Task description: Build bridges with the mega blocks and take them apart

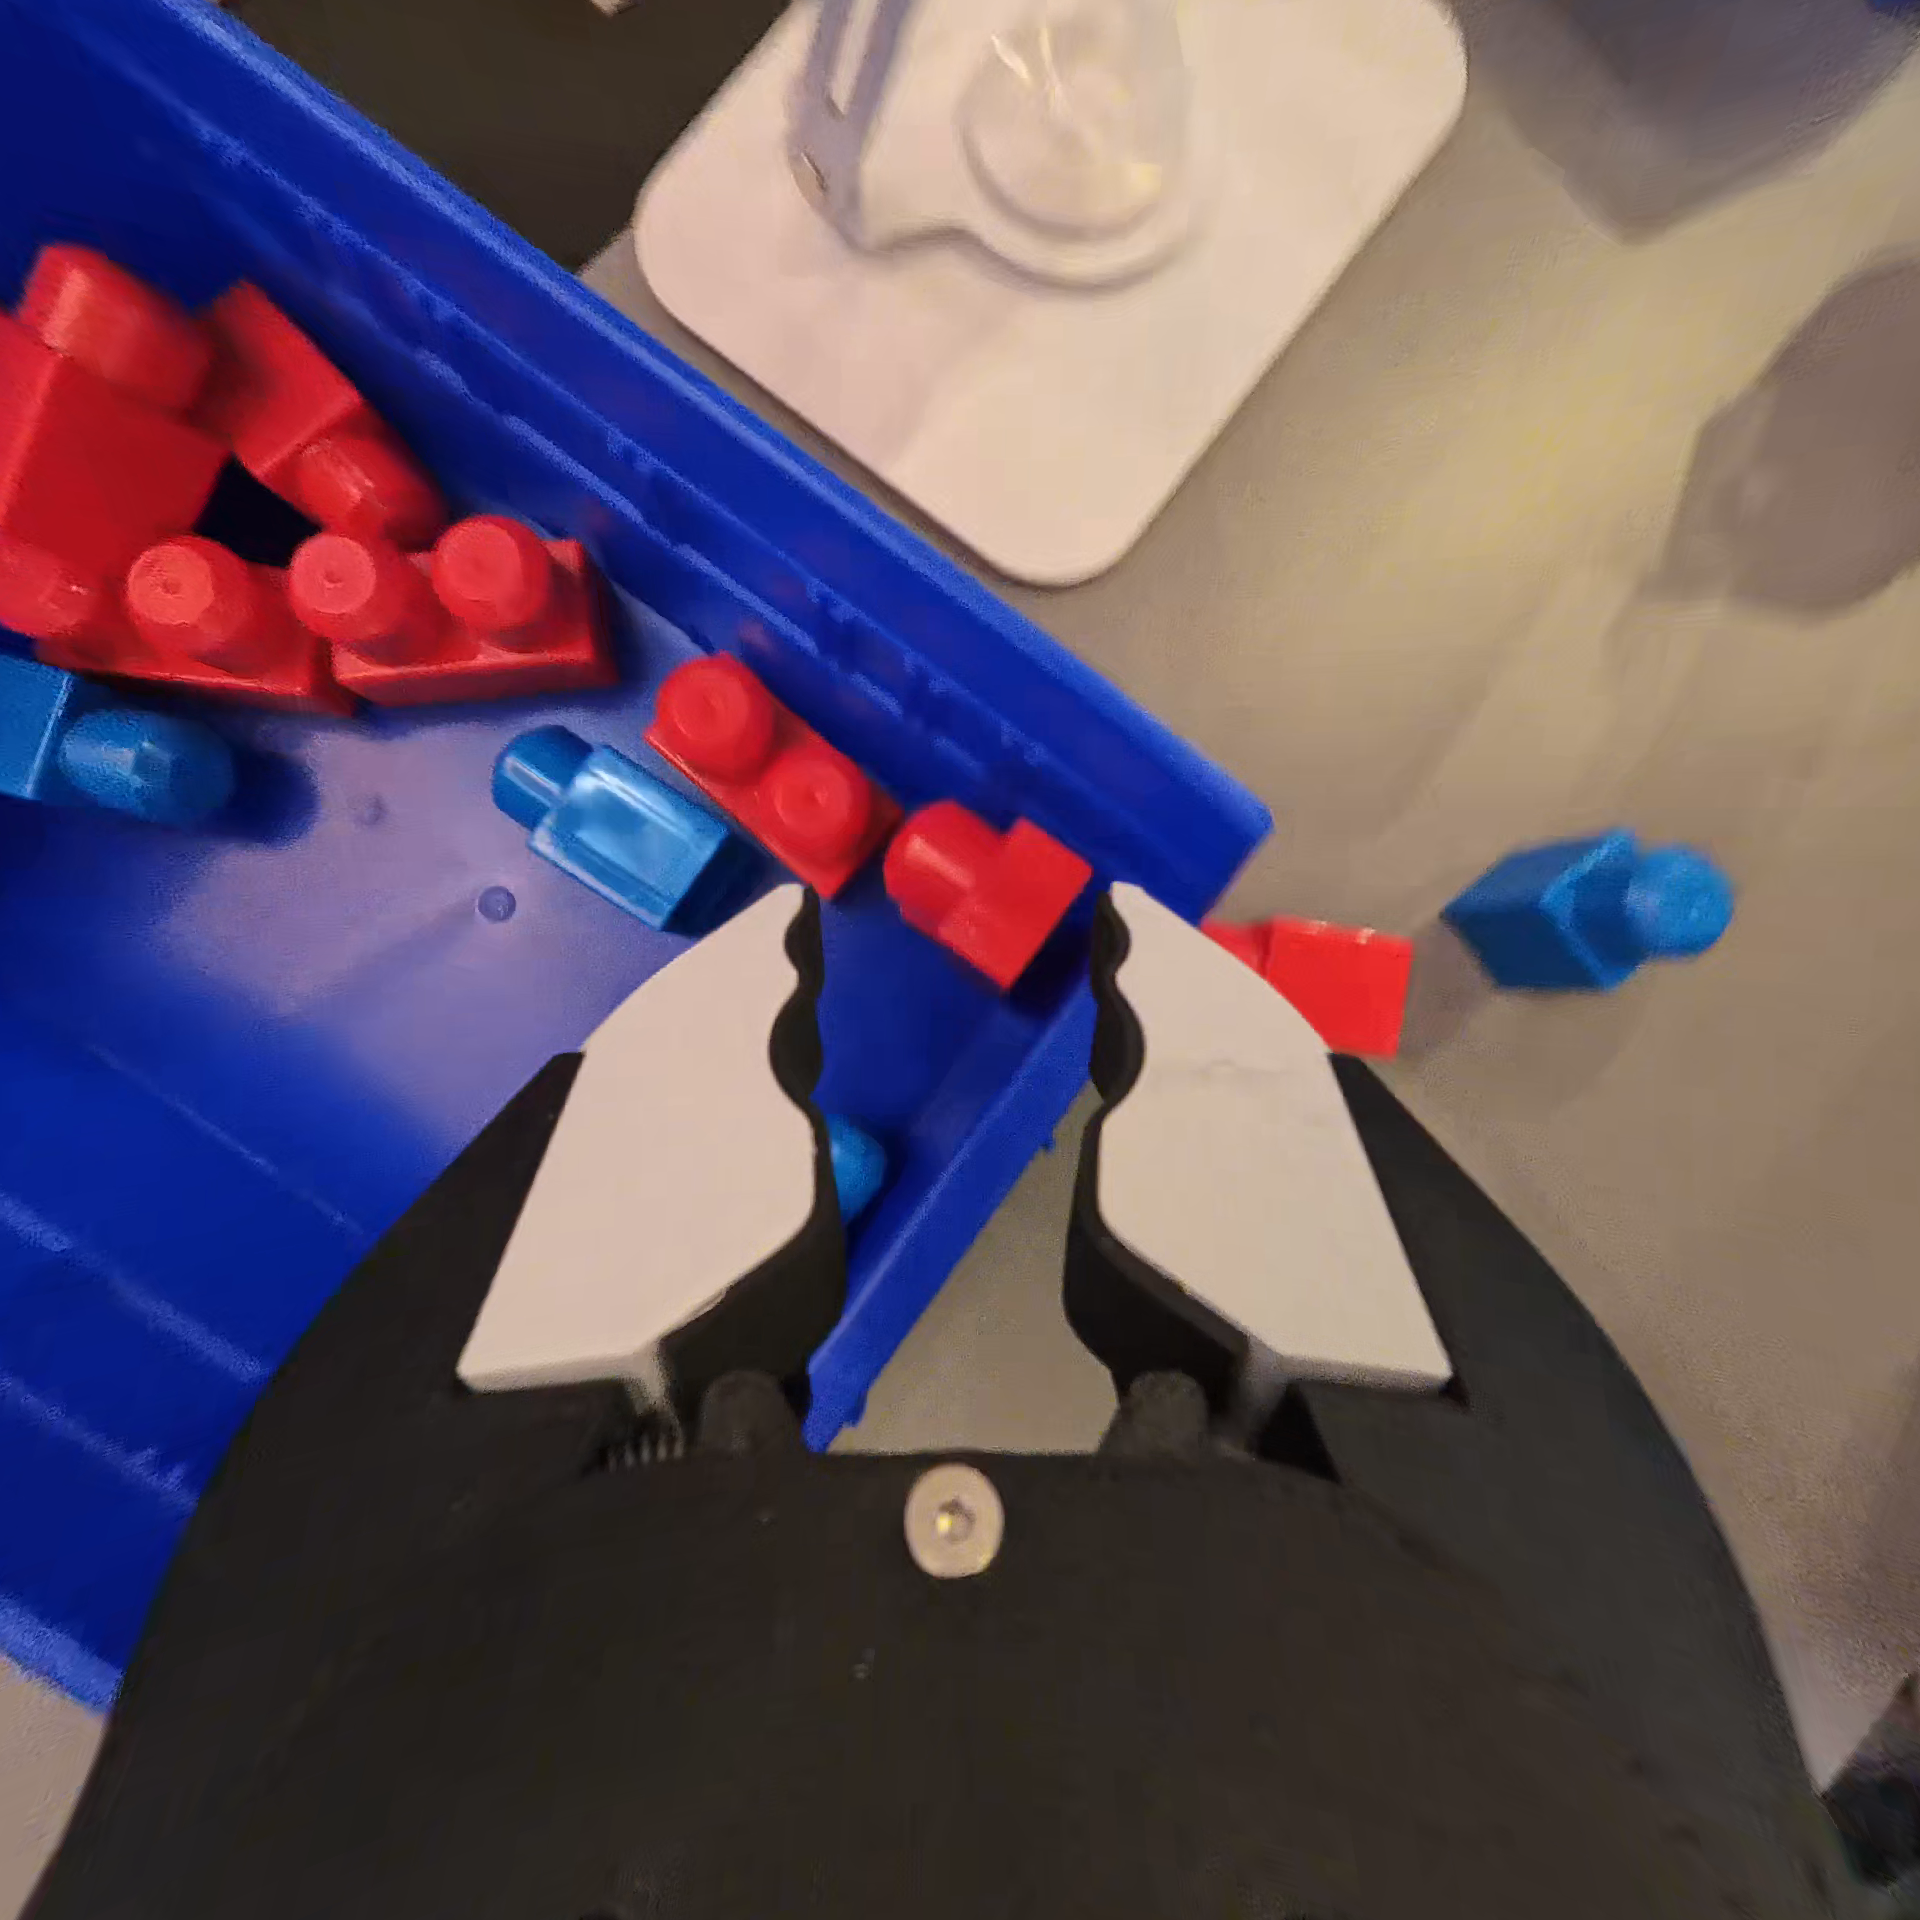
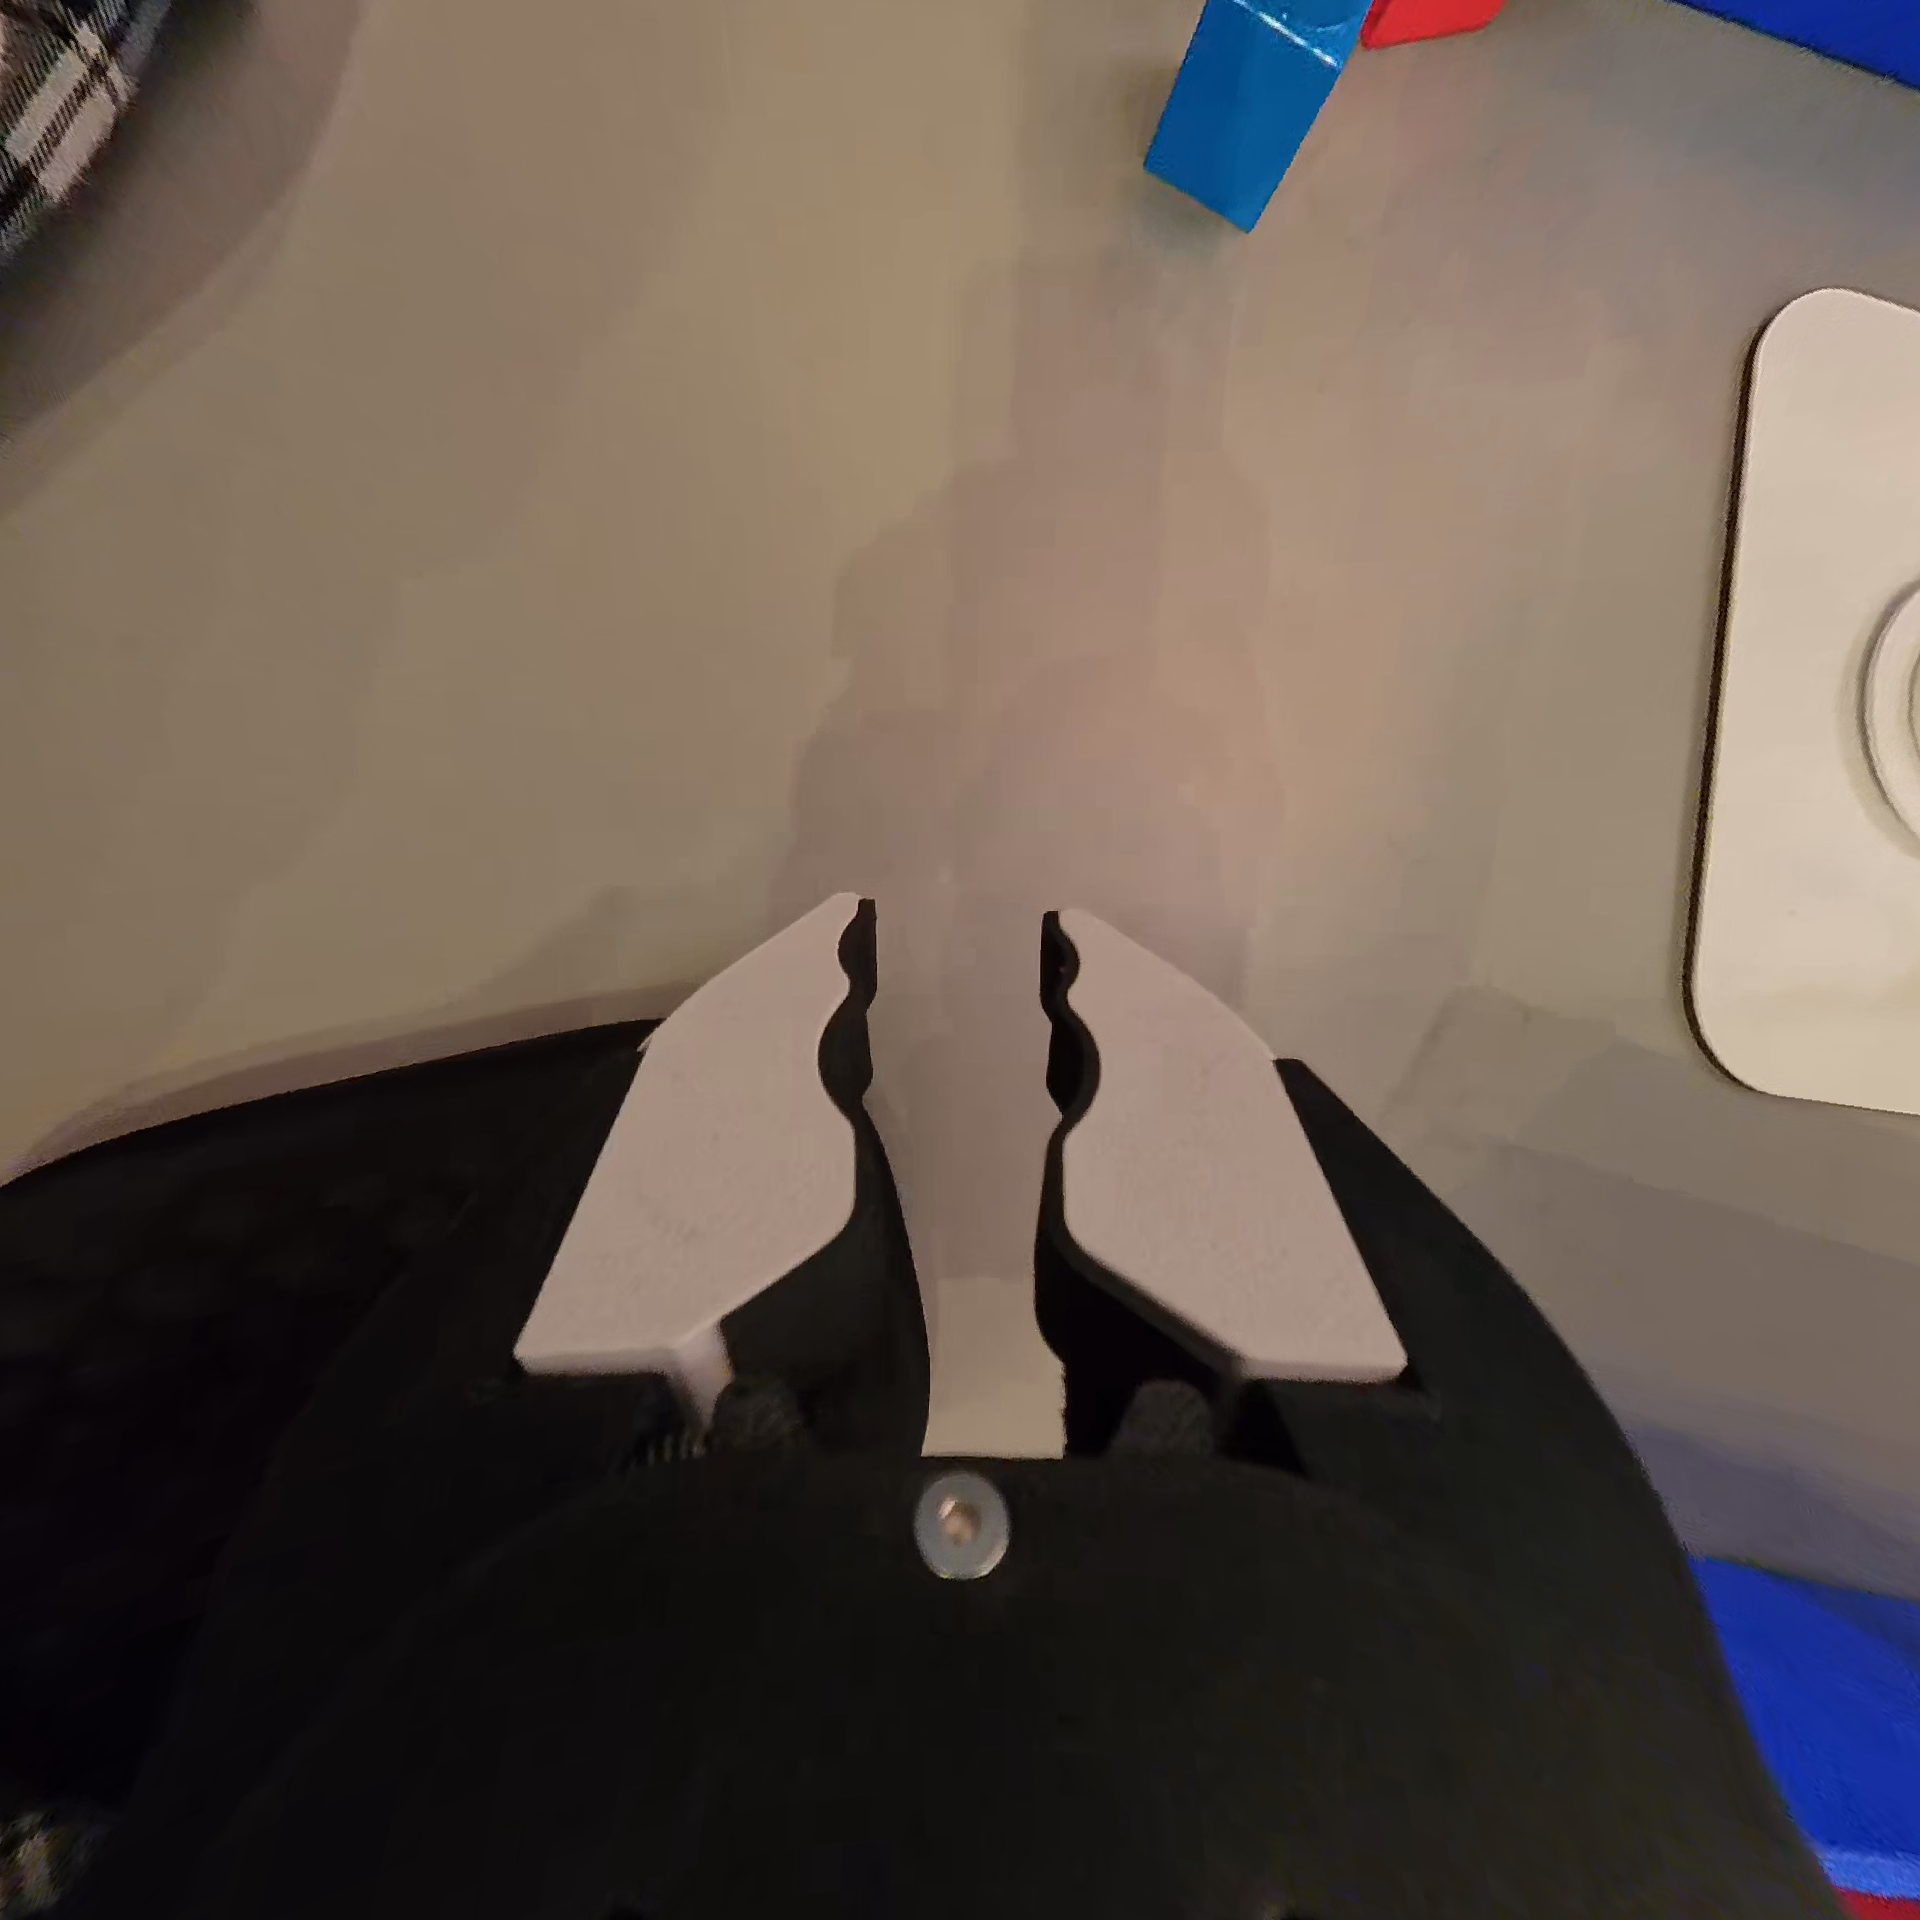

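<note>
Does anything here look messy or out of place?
Mostly tidy, but two blocks lie on the table outside the blue bin: a red one by its corner and a blue one tipped on its side.

Left tool (image 1: 956, 904) hangs over the bin (image 1: 935, 665) corner: side wall on its right, red block (image 1: 987, 894) right at the tips, blue block (image 1: 623, 831) on the left. Right tool (image 2: 958, 914) faces bare surface (image 2: 623, 520); white pad (image 2: 1818, 727) far right.

Looks like a home or hobby play spot: a plain grey desk (image 2: 623, 520) with a blue toy bin (image 1: 727, 499) of red and blue blocks (image 1: 468, 613).
</note>
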Action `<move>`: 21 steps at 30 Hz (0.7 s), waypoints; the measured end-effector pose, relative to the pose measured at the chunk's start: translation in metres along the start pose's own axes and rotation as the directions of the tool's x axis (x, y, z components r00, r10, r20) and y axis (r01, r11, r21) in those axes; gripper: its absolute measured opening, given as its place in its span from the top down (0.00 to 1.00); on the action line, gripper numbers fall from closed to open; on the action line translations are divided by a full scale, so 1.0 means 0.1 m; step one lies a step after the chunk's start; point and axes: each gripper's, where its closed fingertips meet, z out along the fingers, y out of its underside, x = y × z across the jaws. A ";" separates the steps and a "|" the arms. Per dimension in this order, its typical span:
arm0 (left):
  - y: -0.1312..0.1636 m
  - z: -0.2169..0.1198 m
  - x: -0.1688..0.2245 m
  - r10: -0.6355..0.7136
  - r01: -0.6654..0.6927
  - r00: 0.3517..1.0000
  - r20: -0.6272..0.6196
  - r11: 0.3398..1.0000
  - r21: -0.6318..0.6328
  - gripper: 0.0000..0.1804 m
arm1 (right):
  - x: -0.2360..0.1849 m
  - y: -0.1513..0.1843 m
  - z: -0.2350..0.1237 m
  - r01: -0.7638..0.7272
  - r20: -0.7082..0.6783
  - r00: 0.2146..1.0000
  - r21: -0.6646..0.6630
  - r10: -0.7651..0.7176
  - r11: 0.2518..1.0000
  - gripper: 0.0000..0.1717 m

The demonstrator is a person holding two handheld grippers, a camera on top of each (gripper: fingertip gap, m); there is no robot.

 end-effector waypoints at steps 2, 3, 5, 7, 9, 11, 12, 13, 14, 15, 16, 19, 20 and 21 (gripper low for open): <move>0.08 0.03 0.03 0.167 -0.165 0.983 0.077 0.986 -0.032 0.79 | -0.01 0.00 0.04 -0.001 0.010 1.000 -0.005 0.001 1.000 0.82; 0.12 0.07 0.01 0.232 -0.226 0.965 0.122 0.972 -0.062 0.81 | -0.02 -0.01 0.06 0.001 0.014 1.000 -0.009 -0.001 1.000 0.82; 0.17 0.20 0.08 0.283 -0.273 0.953 0.108 0.957 -0.093 0.81 | -0.03 -0.03 0.09 0.008 0.018 1.000 -0.014 -0.008 1.000 0.82; 0.22 0.30 0.03 0.343 -0.317 0.923 0.175 0.935 -0.162 0.82 | -0.05 -0.06 0.10 0.016 0.018 1.000 -0.015 -0.016 1.000 0.82; 0.15 0.29 -0.06 0.410 -0.377 0.868 0.281 0.912 -0.164 0.90 | -0.06 -0.08 0.10 0.023 0.018 1.000 -0.010 -0.023 1.000 0.82; 0.13 0.26 -0.12 0.388 -0.361 0.862 0.325 0.922 -0.142 0.90 | -0.06 -0.07 0.10 0.027 0.017 1.000 -0.010 -0.026 1.000 0.82; 0.11 0.22 -0.17 0.374 -0.356 0.852 0.367 0.927 -0.117 0.90 | -0.05 -0.06 0.09 0.026 0.013 1.000 -0.009 -0.026 1.000 0.82; 0.10 0.15 -0.22 0.360 -0.352 0.842 0.402 0.931 -0.096 0.90 | -0.04 -0.06 0.09 0.024 0.007 1.000 -0.006 -0.024 1.000 0.82; 0.09 0.08 -0.25 0.336 -0.340 0.844 0.418 0.938 -0.067 0.90 | -0.03 -0.07 0.08 0.022 0.000 1.000 0.002 -0.022 1.000 0.82; 0.05 -0.02 -0.27 0.305 -0.332 0.842 0.445 0.943 -0.016 0.90 | 0.00 -0.10 0.06 0.017 -0.013 1.000 0.016 -0.016 1.000 0.82; 0.00 -0.15 -0.27 0.274 -0.332 0.839 0.470 0.942 0.042 0.90 | 0.05 -0.14 0.04 0.002 -0.034 0.999 0.038 -0.001 0.999 0.81; -0.22 -0.54 -0.03 0.206 -0.341 0.883 0.422 0.899 0.274 0.90 | 0.23 -0.47 -0.08 -0.063 -0.072 0.994 0.212 0.080 0.975 0.79; -0.33 -0.68 0.15 0.207 -0.357 0.899 0.385 0.856 0.374 0.90 | 0.28 -0.65 -0.15 -0.088 -0.065 0.992 0.300 0.113 0.950 0.78; -0.42 -0.79 0.34 0.212 -0.358 0.916 0.341 0.816 0.454 0.90 | 0.32 -0.86 -0.23 -0.121 -0.030 0.989 0.396 0.144 0.910 0.77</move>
